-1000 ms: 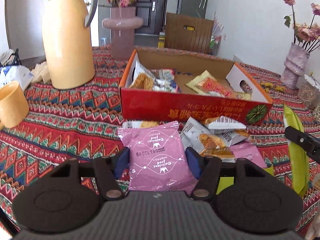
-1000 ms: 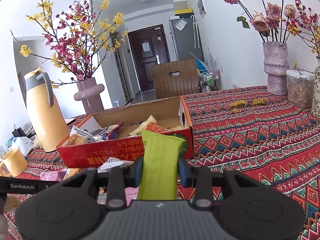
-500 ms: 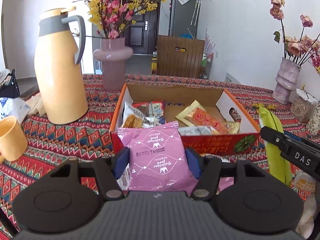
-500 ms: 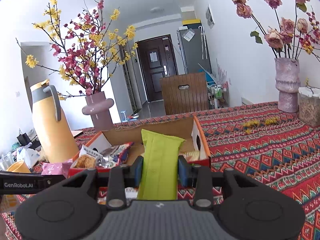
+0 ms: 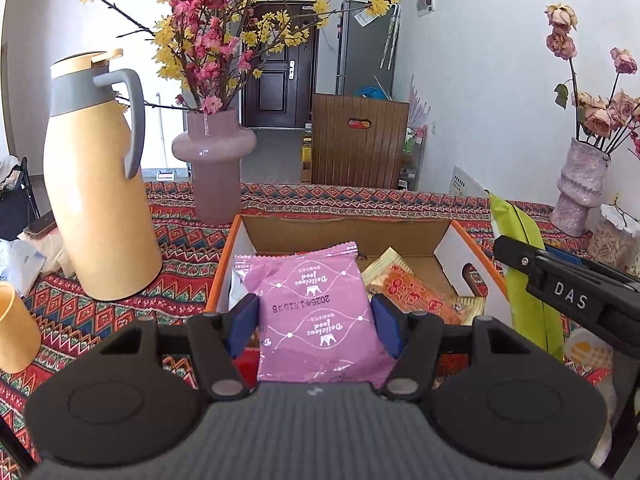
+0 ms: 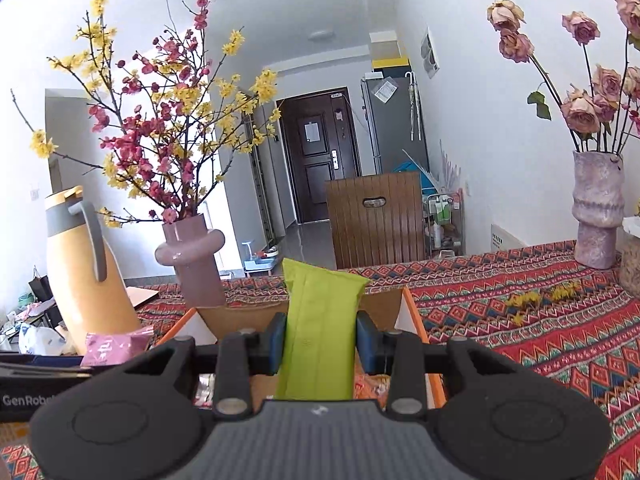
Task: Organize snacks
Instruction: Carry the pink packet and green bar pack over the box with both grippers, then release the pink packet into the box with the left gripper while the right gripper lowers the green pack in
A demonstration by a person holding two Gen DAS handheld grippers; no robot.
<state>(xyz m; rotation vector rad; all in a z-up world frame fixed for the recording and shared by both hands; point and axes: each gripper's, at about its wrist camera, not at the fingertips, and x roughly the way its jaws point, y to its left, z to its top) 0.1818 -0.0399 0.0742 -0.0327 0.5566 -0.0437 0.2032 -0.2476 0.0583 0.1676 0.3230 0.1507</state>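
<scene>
My left gripper [image 5: 316, 322] is shut on a pink snack packet [image 5: 312, 312], held in the air over the near edge of the red and orange cardboard box [image 5: 476, 258]. Inside the box lie an orange packet [image 5: 404, 288] and other wrapped snacks. My right gripper [image 6: 320, 344] is shut on a long green packet [image 6: 320, 340], raised above the same box [image 6: 412, 308]. In the left wrist view the green packet [image 5: 528, 280] and the right gripper's black body [image 5: 568, 292] show at the right. The pink packet [image 6: 116, 346] appears at the left of the right wrist view.
A tall yellow thermos jug [image 5: 96, 188] and a pink vase of blossom branches [image 5: 216, 168] stand left of and behind the box. A yellow cup [image 5: 14, 328] is at the far left. A pale vase with roses [image 6: 596, 216] stands at the right. The tablecloth [image 6: 540, 340] is patterned red.
Both grippers have risen and moved toward the box with their packets. The loose snacks on the cloth in front of the box have dropped out of the left wrist view.
</scene>
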